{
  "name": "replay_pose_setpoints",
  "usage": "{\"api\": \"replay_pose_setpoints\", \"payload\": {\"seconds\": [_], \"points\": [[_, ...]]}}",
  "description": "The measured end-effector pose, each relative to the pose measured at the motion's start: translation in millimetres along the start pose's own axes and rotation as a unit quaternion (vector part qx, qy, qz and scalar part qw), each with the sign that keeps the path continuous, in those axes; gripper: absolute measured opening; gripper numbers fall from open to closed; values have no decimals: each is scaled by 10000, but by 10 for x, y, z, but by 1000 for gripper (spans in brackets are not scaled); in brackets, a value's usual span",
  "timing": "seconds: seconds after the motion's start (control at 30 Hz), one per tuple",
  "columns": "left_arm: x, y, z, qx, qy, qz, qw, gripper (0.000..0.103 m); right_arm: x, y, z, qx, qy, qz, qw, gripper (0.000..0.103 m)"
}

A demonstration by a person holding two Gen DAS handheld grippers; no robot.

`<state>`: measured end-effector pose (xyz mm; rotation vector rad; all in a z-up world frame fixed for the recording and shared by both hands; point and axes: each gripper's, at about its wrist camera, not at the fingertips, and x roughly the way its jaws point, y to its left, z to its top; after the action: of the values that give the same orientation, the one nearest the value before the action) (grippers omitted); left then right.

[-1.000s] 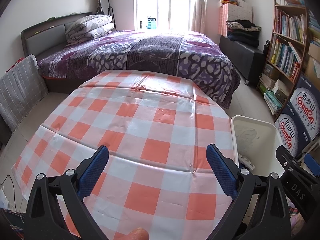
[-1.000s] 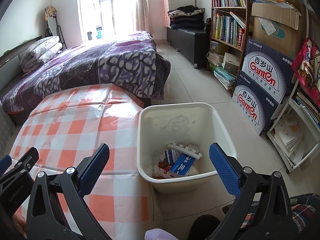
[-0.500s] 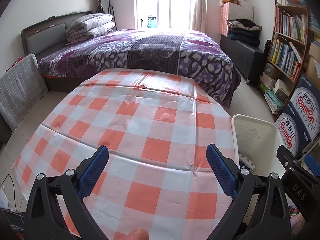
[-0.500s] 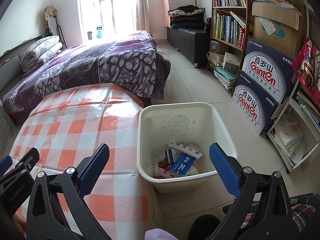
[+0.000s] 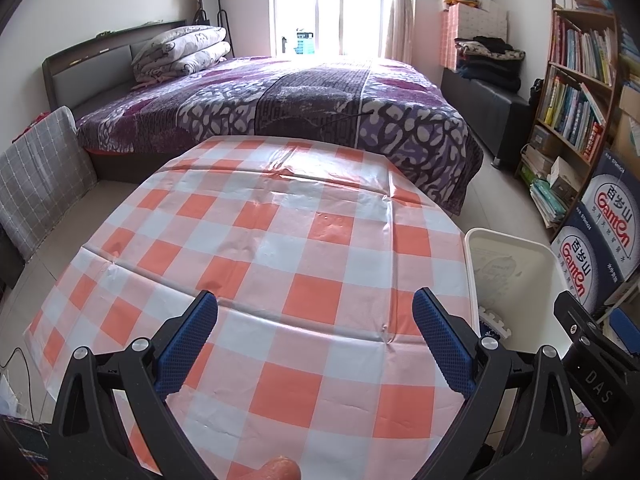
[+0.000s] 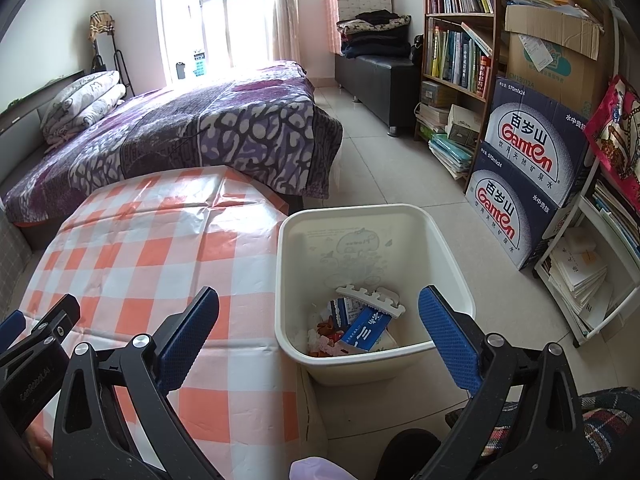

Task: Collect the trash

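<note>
Holding steady over a cleared desk (image 5: 304, 264), nothing has shifted.
Both sets of fingers stay spread and empty; trash (image 6: 360, 328) is seen inside the bin (image 6: 452, 276), lower centre—collection judged finished.

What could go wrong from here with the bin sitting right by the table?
The white bin stands at the edge of the checked tablecloth, so a swing of the open right hand-held gripper could knock its rim. The loose, creased cloth could also snag on the open left hand-held gripper.
</note>
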<state>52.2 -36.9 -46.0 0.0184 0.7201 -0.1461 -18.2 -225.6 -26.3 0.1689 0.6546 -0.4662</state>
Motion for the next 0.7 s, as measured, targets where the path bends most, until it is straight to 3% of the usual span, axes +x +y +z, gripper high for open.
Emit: {"api": "replay_pose_setpoints", "payload": {"seconds": [0.7], "points": [[16,0,12,0,18,11,10000,95,-4,11,7,-1,16,-4,10000,96]]}}
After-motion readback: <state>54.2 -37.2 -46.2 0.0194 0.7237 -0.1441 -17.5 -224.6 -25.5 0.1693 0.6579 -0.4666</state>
